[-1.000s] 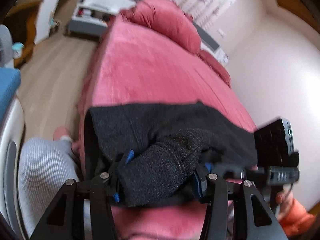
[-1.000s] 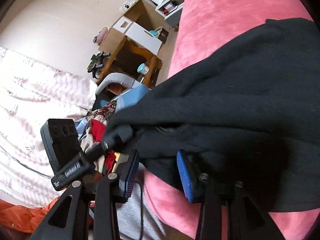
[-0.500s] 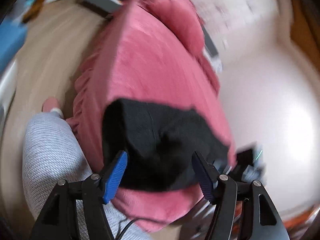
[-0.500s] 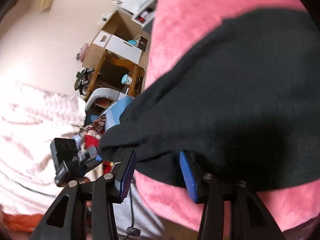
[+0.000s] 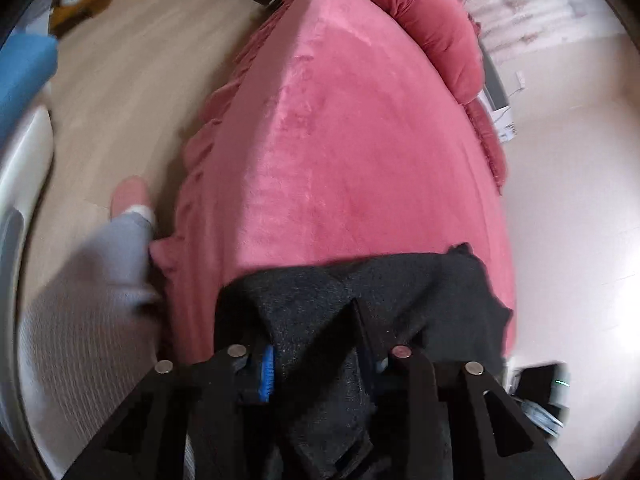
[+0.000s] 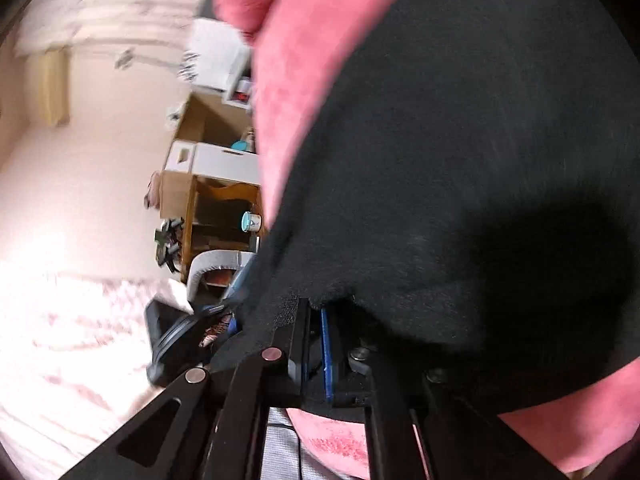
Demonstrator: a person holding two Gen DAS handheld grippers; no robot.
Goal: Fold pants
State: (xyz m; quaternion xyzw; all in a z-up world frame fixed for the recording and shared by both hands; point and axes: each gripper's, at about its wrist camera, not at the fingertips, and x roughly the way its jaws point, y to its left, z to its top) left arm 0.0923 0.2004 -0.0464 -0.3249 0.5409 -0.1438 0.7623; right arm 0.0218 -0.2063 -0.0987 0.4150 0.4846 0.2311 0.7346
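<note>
The black knit pants (image 5: 360,300) lie bunched at the near end of a pink-covered bed (image 5: 352,152). My left gripper (image 5: 320,364) is shut on a thick fold of the pants, which fills the gap between its blue-padded fingers. In the right wrist view the pants (image 6: 460,160) spread wide over the bed cover (image 6: 288,80). My right gripper (image 6: 316,344) is shut on the near edge of the pants, its blue pads pressed close together on the cloth.
A pink pillow (image 5: 432,28) lies at the bed's far end. The wood floor (image 5: 132,72) and my grey-clad leg (image 5: 88,300) are to the left. A wooden desk with white boxes (image 6: 216,184) stands beyond the bed; the other gripper's camera (image 6: 176,340) is close by.
Half a second ago both grippers were open above the pants. Now each has come down and closed on the near edge of the cloth.
</note>
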